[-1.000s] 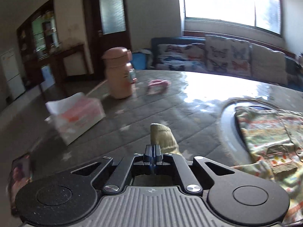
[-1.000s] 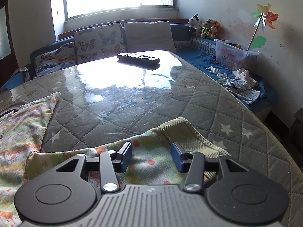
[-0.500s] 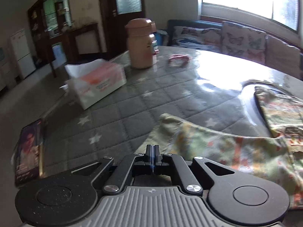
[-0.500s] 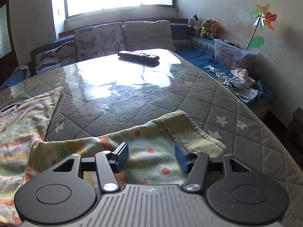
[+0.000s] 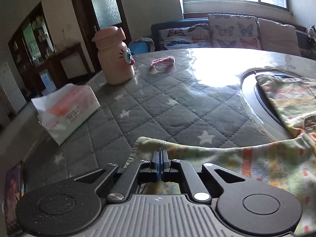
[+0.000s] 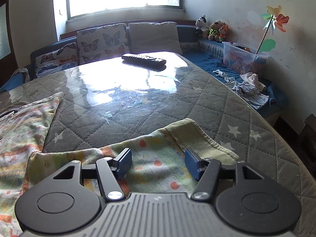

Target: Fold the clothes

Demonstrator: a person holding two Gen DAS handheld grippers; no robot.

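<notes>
Patterned garment (image 5: 256,162) pinched in left gripper (image 5: 160,156) fingers; right gripper (image 6: 158,163) fingers opening above it

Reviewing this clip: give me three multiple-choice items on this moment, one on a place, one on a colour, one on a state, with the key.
1. Where does the remote control lie?
A. On the far part of the table, near the cushions
B. On the patterned garment
C. On the floor

2. What colour is the cat-faced bottle?
A. Blue
B. Pink
C. Green

3. How do the left tongs stand?
A. Wide open above the bare table
B. Shut on the garment
C. Shut on the tissue pack

Key: 1 A, the remote rests on the glossy table far from the garment. 2 B, its body and lid are pale pink. 3 B, the pads meet with the ribbed cuff pinched between them; the right tongs are opening over the cloth.
</notes>
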